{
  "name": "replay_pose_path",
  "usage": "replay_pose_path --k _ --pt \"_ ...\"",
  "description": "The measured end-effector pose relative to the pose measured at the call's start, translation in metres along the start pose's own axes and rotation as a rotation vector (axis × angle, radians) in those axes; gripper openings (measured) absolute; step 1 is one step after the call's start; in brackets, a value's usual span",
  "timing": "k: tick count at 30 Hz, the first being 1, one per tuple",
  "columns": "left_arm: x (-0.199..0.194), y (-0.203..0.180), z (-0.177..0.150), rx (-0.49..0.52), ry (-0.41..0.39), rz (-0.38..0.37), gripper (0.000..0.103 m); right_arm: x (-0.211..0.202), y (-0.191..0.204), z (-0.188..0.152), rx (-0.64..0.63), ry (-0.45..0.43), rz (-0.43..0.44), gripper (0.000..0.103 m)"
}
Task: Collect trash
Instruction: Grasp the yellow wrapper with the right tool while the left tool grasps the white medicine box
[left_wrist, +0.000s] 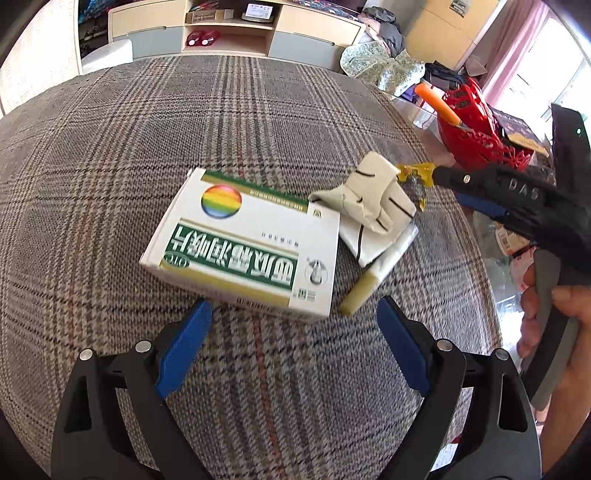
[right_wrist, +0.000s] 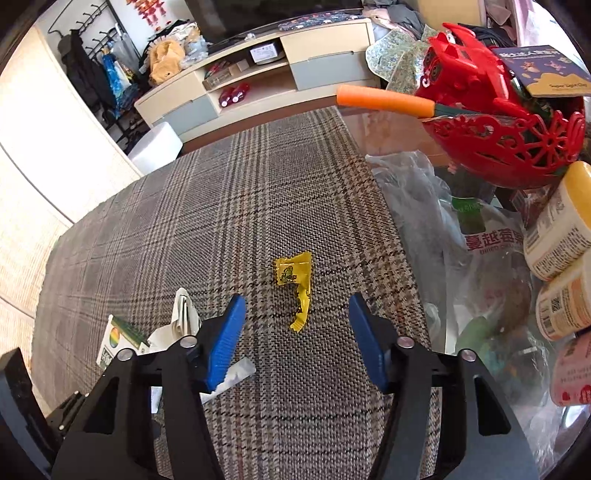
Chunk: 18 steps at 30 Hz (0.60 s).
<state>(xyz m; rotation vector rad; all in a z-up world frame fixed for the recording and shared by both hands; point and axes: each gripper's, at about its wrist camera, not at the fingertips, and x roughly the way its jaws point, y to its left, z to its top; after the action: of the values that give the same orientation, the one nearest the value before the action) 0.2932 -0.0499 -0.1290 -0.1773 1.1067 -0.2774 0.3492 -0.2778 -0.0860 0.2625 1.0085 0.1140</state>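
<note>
A white and green medicine box (left_wrist: 243, 243) with a rainbow ball lies on the plaid cloth just ahead of my open left gripper (left_wrist: 293, 314). Crumpled white paper (left_wrist: 369, 201) and a yellowish stick wrapper (left_wrist: 373, 275) lie to its right. A yellow candy wrapper (right_wrist: 295, 286) lies on the cloth just beyond my open right gripper (right_wrist: 297, 314), between its fingertip lines; it also shows in the left wrist view (left_wrist: 415, 177). The box (right_wrist: 118, 341) and paper (right_wrist: 184, 314) sit to the right gripper's left.
A red openwork basket (right_wrist: 509, 136) with an orange-handled tool (right_wrist: 384, 101) stands at the table's right. Plastic bags (right_wrist: 443, 229) and jars (right_wrist: 557, 232) crowd the glass right side. A TV cabinet (right_wrist: 258, 77) is beyond the table's far edge.
</note>
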Motion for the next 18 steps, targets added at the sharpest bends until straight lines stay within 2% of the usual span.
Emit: replay_pose_path --k 5,13,16,18 --pt "0.007 0.002 0.015 -0.023 -0.007 -0.004 0.086 0.013 -0.005 0.008 0.021 0.004 0.015 0.055" --pt "0.017 0.005 0.037 -0.054 -0.023 0.005 0.086 0.034 -0.008 0.017 0.010 0.027 0.024 0.042" --pt "0.020 0.005 0.043 -0.064 -0.034 0.019 0.086 0.040 -0.005 0.017 -0.001 0.036 0.033 0.034" --pt "0.023 0.004 0.048 -0.070 -0.038 0.025 0.086 0.041 -0.002 0.018 -0.016 0.031 0.029 0.021"
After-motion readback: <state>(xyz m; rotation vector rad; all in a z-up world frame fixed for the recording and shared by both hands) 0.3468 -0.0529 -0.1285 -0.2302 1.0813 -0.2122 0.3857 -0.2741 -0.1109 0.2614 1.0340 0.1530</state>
